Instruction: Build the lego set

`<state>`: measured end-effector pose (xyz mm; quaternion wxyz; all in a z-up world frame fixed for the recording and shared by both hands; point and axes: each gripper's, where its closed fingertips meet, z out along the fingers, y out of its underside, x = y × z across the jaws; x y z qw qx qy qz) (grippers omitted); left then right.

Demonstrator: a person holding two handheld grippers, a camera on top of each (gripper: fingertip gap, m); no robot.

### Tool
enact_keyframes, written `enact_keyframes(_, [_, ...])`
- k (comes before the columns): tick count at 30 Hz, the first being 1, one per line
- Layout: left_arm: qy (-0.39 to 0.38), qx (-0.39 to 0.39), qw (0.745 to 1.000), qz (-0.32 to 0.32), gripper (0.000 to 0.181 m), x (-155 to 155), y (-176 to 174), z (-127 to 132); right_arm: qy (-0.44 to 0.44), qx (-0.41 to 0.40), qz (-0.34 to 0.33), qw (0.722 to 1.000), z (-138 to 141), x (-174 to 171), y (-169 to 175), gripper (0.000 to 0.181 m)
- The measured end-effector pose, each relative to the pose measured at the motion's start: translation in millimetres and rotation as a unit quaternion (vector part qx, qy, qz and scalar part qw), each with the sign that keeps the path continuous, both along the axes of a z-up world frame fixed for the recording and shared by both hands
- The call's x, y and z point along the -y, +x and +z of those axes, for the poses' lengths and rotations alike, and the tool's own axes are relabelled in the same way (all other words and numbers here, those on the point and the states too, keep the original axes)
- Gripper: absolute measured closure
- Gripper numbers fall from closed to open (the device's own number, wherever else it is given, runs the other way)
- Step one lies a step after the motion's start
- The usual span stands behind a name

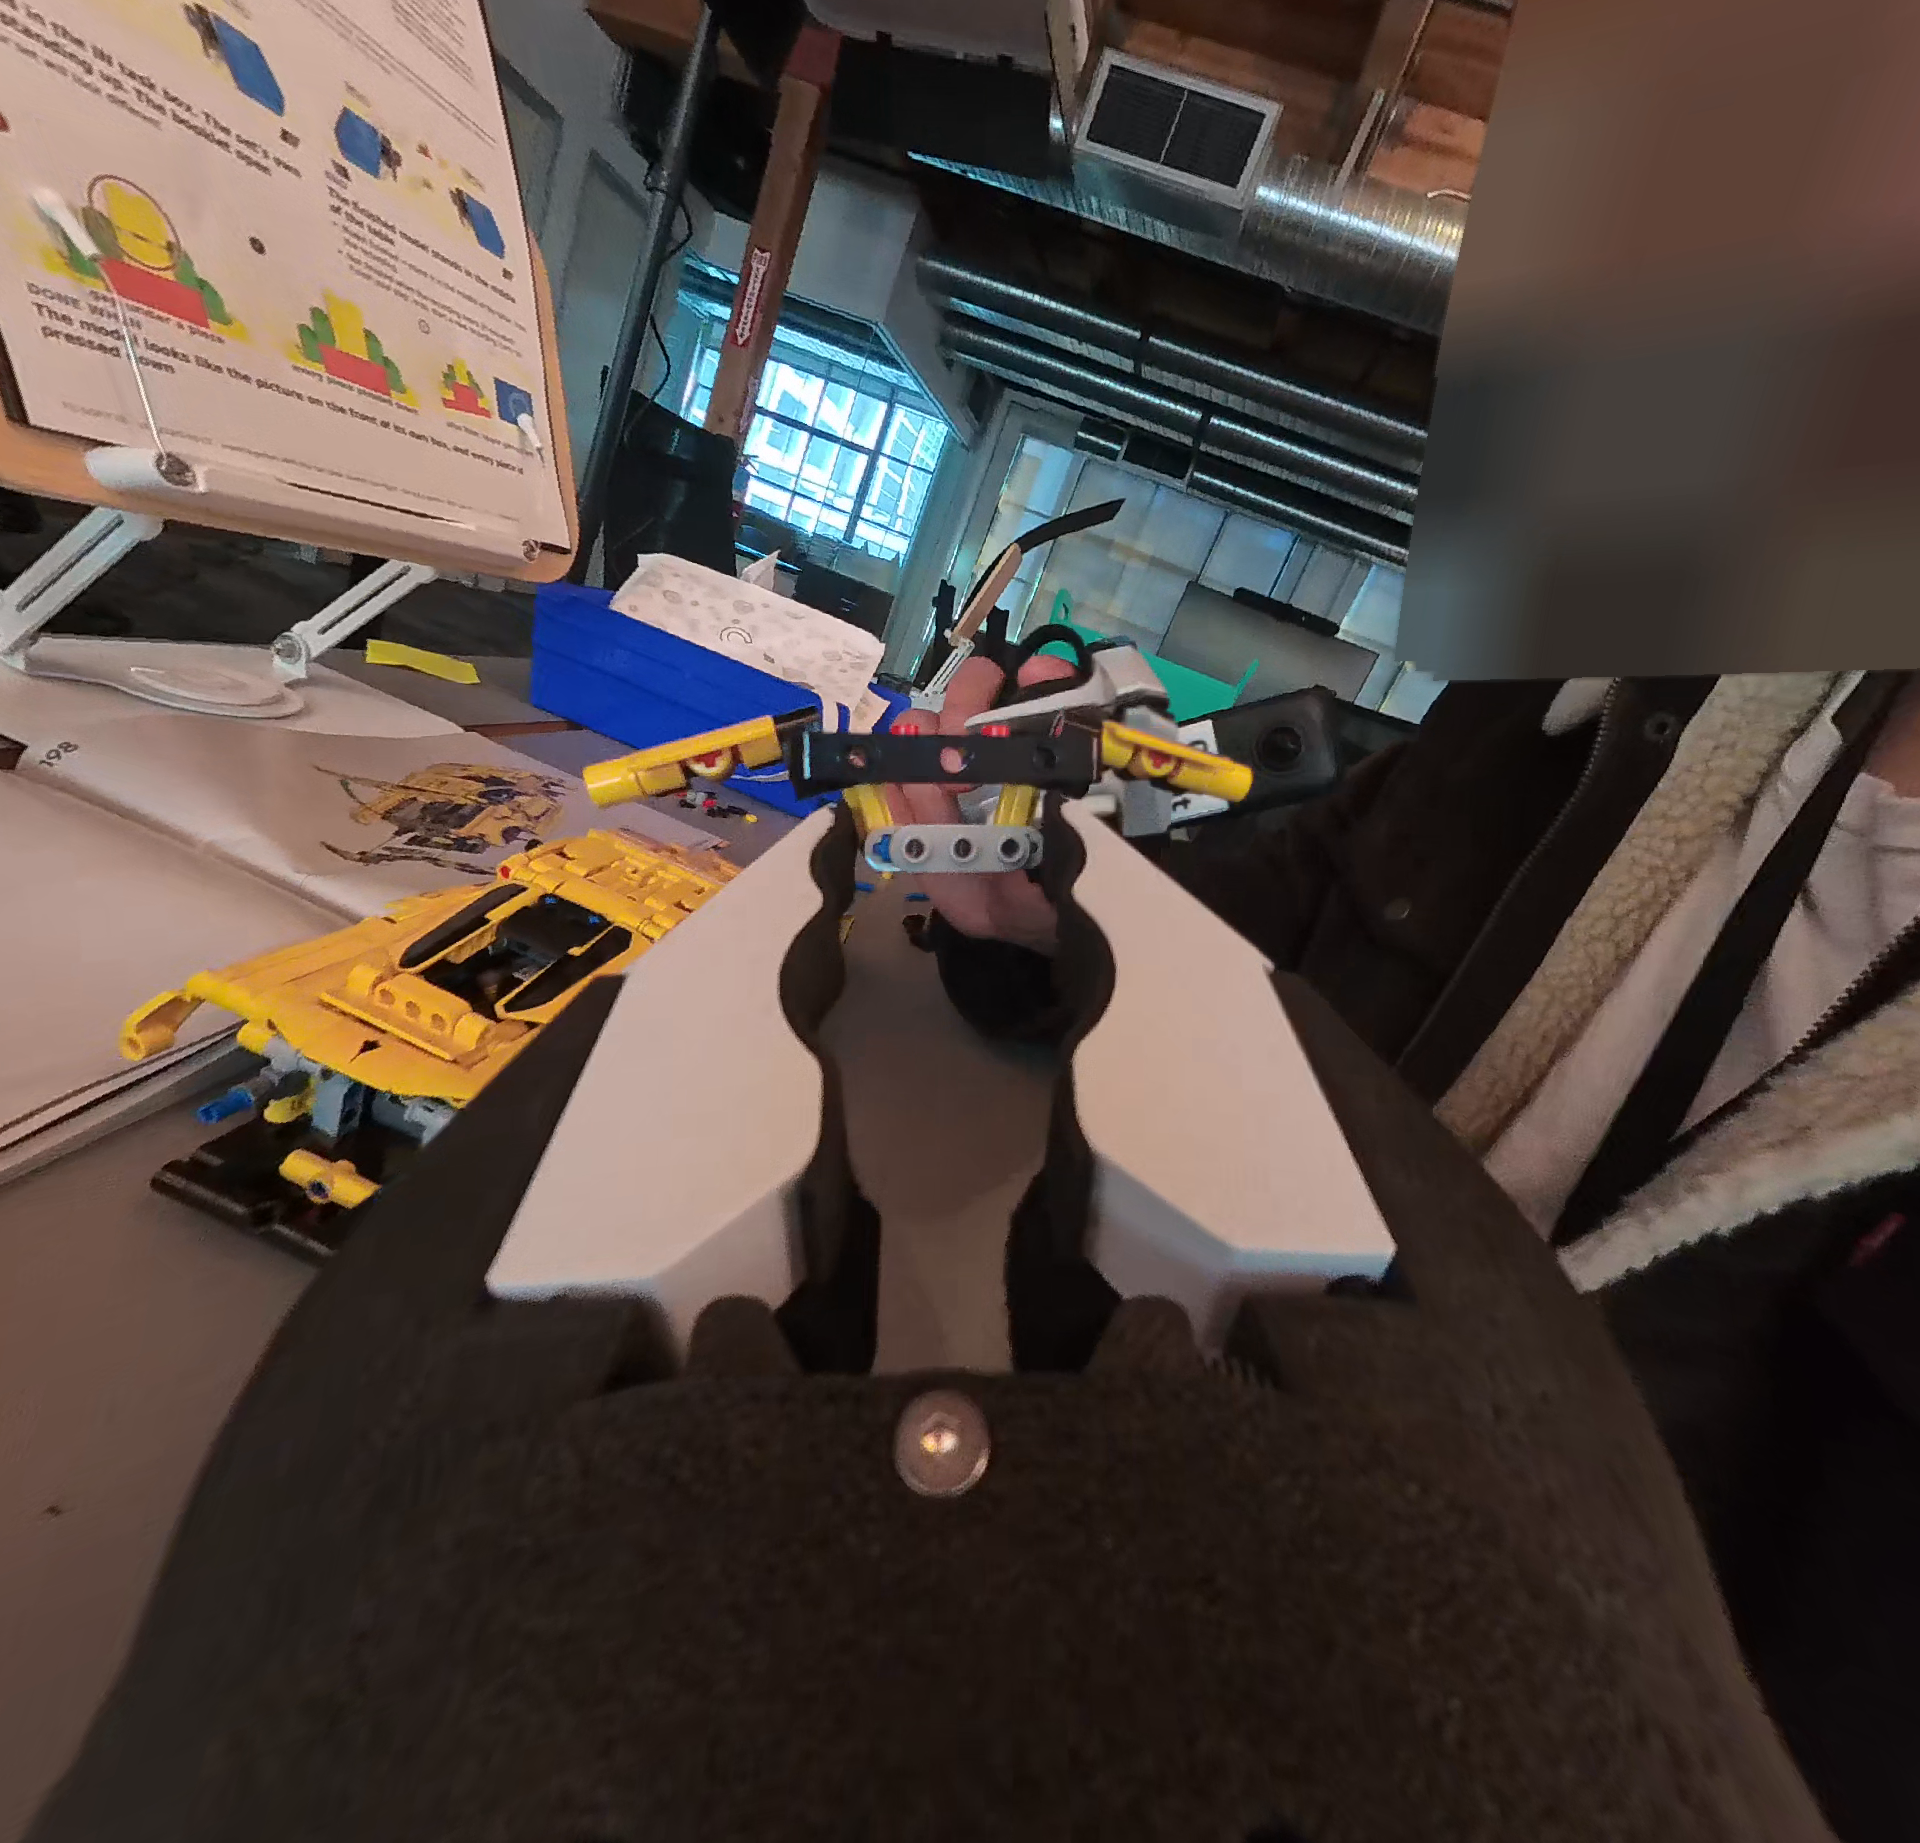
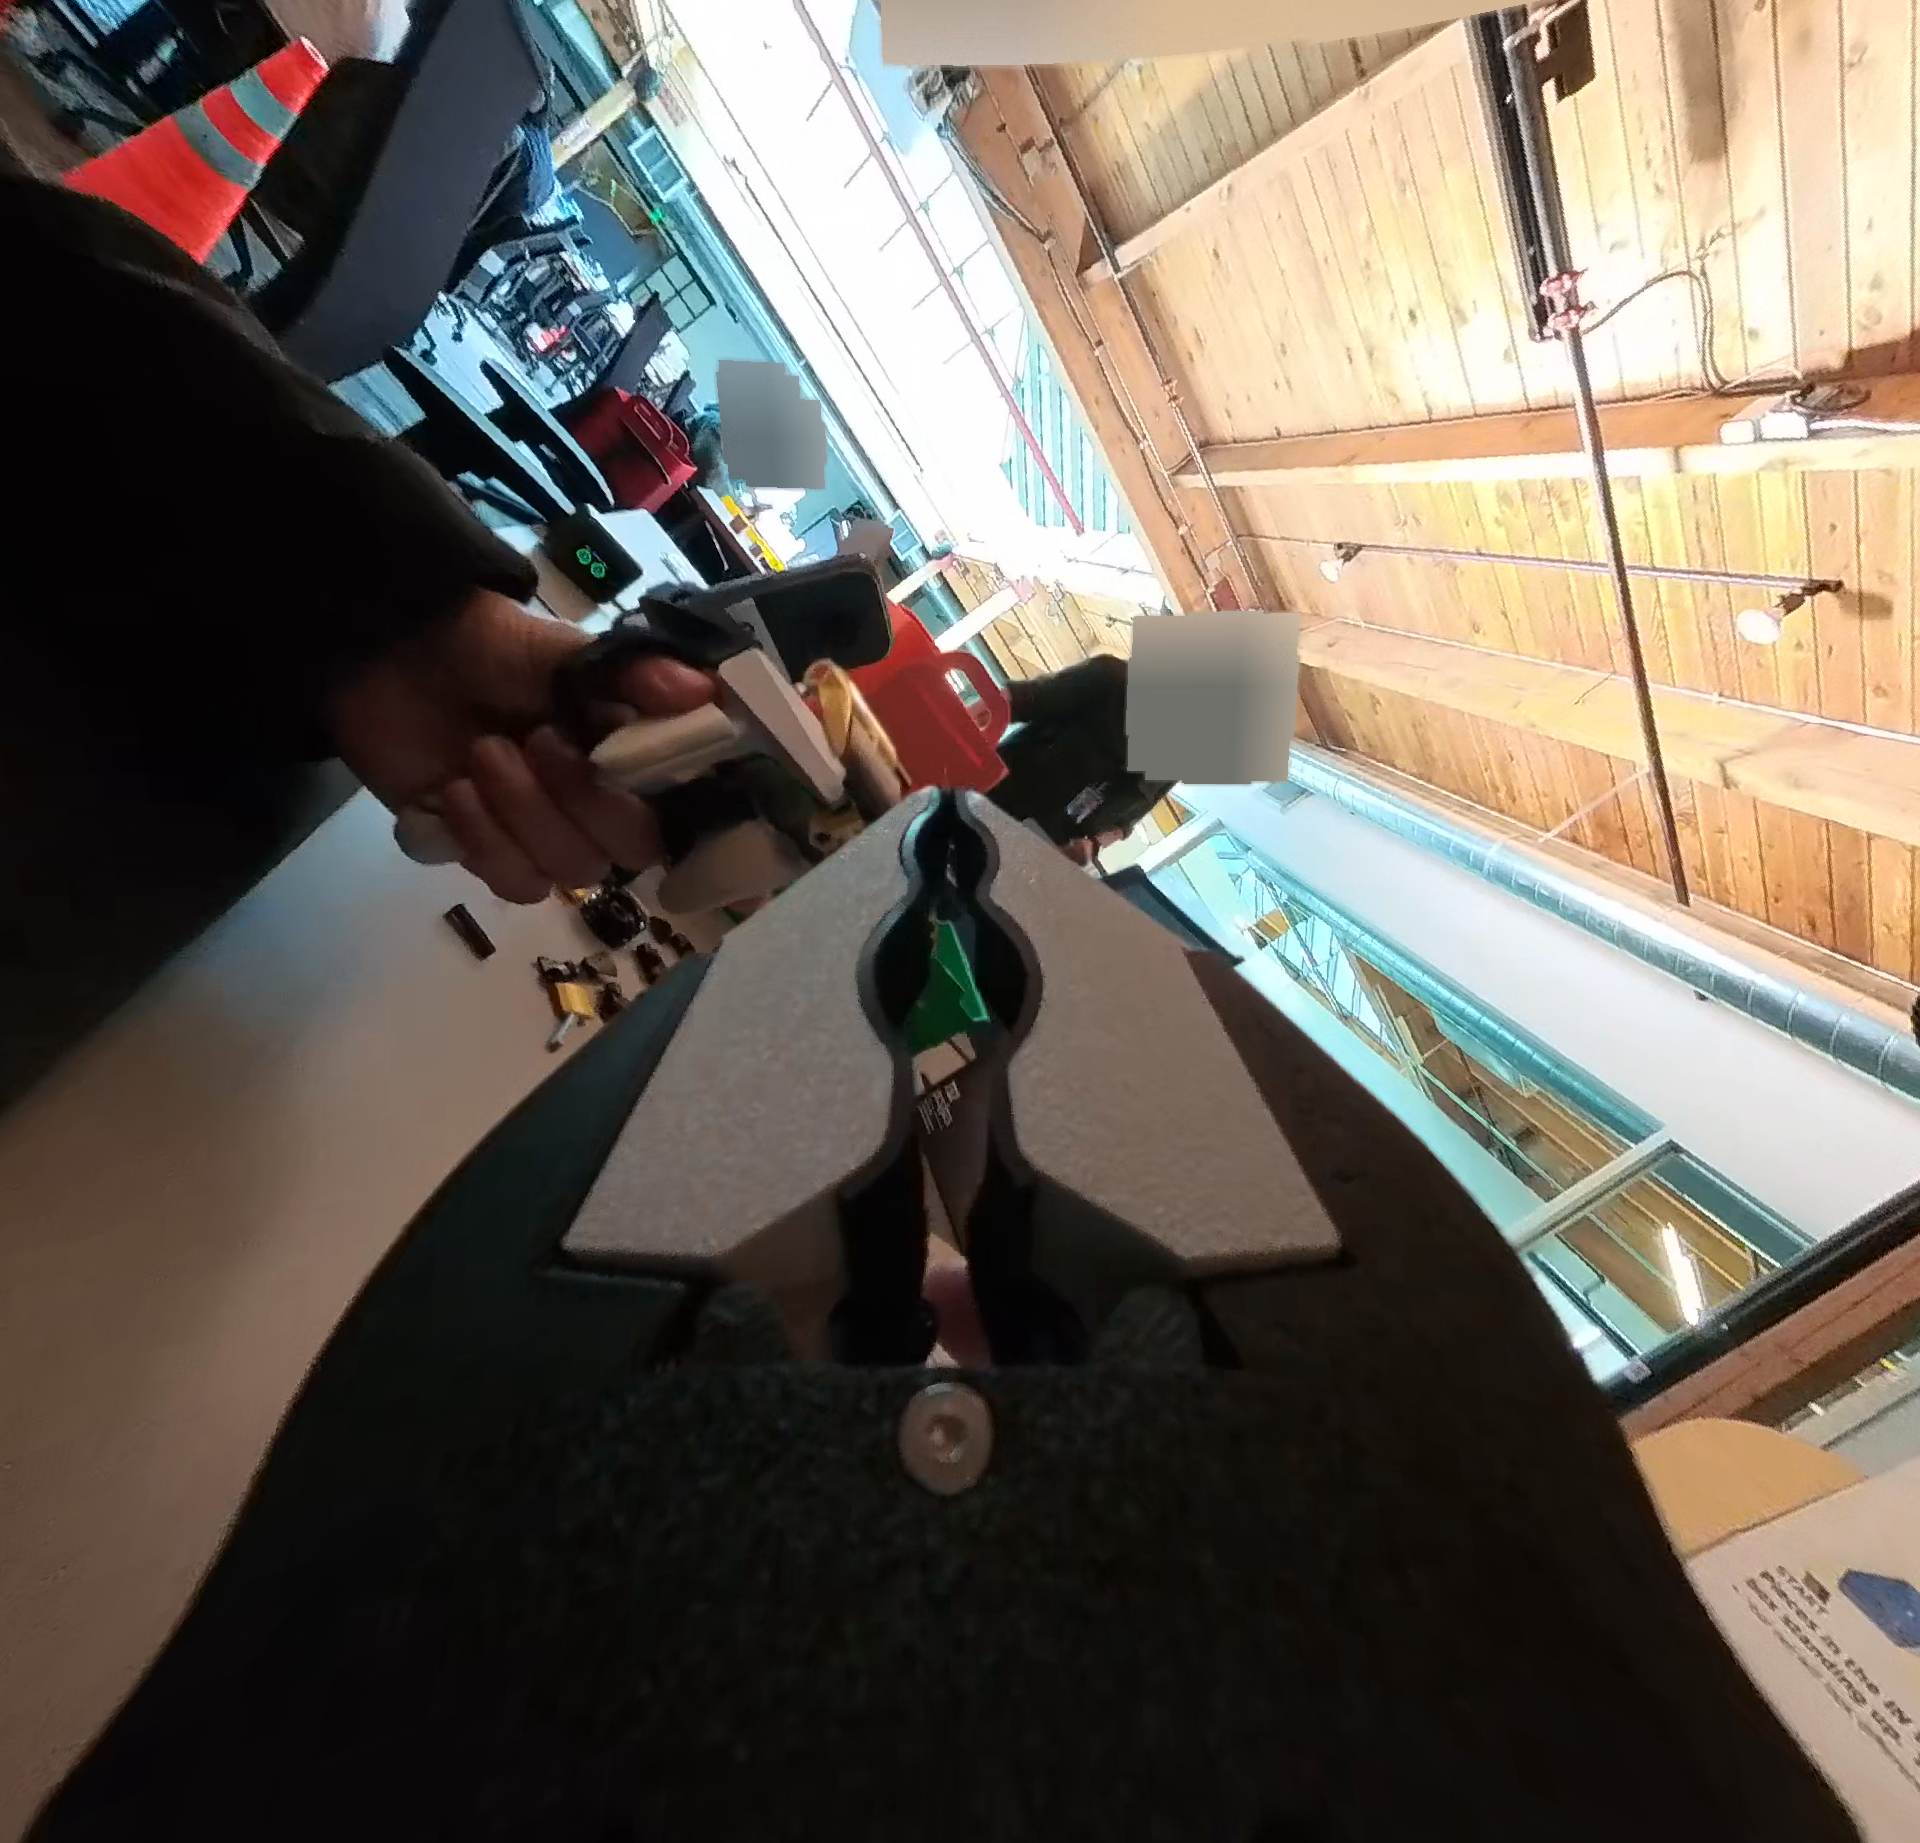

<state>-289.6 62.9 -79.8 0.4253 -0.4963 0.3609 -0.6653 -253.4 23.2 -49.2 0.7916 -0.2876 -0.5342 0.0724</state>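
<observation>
The left tool (image 1: 951,837) clamps one small lego sub-assembly (image 1: 935,785) by its two yellow legs, its white fingers (image 1: 686,1076) pressed against them at the tips; the piece stands just beyond the fingertips, held up off the counter (image 1: 125,1481); it has one black holed beam across the top, one grey three-hole beam below, and two yellow arms sticking out left and right, with small red pins on the black beam; behind it, the other tool (image 1: 1049,718) touches that black beam; to the left lies one large yellow lego car (image 1: 457,972) on an open instruction booklet (image 1: 156,889), near one blue bin (image 1: 665,692); the right tool (image 2: 948,806) has its tips drawn almost together, but whether it grips anything cannot be told; a few small loose pieces (image 2: 592,972) lie scattered on the counter below a hand (image 2: 499,744).
</observation>
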Motion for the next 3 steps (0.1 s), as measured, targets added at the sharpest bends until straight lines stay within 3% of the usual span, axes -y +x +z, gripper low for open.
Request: enact_keyframes(3, [0.004, -0.010, 1.000, -0.008, 0.146, 3.3, 4.8, -3.5, 0.005, -0.007, 0.006, 1.000, 4.0, 5.3, -2.7, 0.181])
